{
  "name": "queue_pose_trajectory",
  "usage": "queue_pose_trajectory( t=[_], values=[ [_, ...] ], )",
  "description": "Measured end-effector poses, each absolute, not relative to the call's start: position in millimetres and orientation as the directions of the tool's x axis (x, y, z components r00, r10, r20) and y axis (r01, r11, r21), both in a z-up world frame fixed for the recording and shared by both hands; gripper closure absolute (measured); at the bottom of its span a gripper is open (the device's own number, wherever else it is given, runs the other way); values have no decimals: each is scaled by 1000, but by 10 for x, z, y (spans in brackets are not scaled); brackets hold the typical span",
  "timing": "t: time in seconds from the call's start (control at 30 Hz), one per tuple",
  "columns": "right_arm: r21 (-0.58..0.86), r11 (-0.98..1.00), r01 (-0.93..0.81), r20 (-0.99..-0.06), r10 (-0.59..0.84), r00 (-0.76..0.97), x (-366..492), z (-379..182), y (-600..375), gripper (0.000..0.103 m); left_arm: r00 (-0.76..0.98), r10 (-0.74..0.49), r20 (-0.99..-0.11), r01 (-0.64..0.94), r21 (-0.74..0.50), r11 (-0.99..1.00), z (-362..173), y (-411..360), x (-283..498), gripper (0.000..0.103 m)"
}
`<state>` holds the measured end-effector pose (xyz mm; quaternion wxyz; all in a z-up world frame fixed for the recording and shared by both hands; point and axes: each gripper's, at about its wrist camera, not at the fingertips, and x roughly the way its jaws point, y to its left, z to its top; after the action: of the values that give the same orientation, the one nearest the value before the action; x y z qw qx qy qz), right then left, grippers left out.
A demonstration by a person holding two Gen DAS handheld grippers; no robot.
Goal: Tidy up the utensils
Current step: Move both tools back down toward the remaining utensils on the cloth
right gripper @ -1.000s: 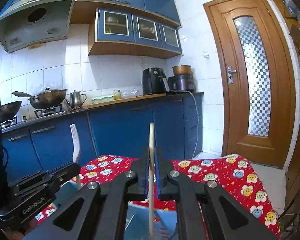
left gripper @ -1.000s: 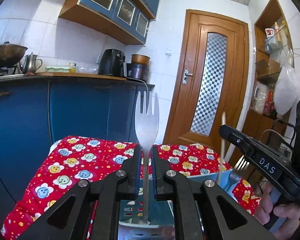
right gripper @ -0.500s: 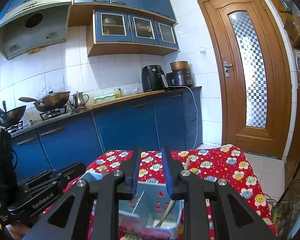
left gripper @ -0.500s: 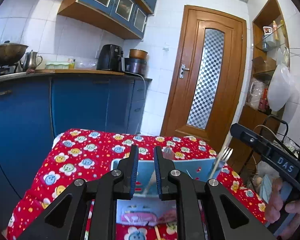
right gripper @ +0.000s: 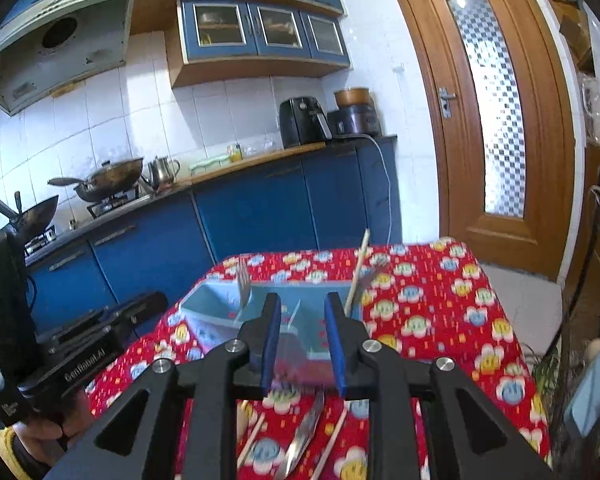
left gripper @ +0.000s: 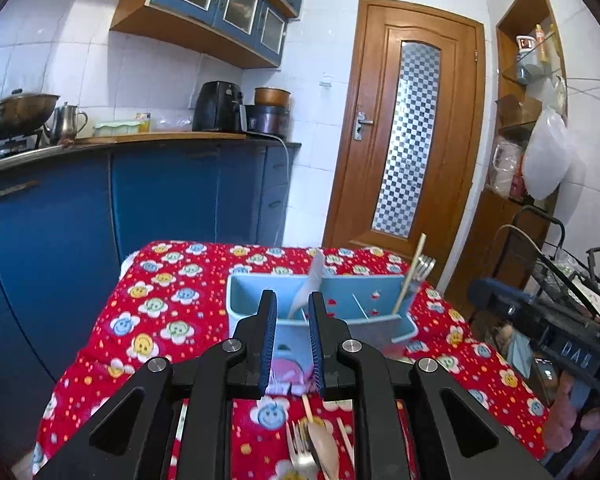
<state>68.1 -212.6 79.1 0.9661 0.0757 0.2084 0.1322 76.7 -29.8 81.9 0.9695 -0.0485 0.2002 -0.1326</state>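
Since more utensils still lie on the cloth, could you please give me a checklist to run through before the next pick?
1. Left gripper empty and open: ok, nothing sits between its pads.
2. Right gripper empty and open: ok.
3. Blue caddy upright on the red tablecloth: ok.
4. White fork and chopstick seated in the caddy: ok, both lean inside, in separate compartments.
5. Next targets in view: ok, a metal fork, a wooden spoon and a loose chopstick lie on the cloth near the grippers.
6. Whether those utensils overlap: cannot tell, the gripper bodies partly hide them.
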Motion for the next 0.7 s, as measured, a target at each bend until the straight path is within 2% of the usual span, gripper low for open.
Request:
queue_pose_trajectory(
  t=[0.27, 0.53, 0.7],
  values=[
    [202, 958, -202, -455, 275, 847, 411, 656, -2132, 78, 836, -281, -471, 245, -137, 960, 715, -354, 599, 87],
    [267, 948, -172, -504, 289, 814, 193, 410, -2294, 75, 774, -313, -551, 271, -159, 949, 476, -437, 528, 86],
    [317, 938, -139, -539, 299, 788, 94, 193, -2424, 74, 735, -291, -613, 259, -143, 955, 276, -520, 561, 86]
  ],
)
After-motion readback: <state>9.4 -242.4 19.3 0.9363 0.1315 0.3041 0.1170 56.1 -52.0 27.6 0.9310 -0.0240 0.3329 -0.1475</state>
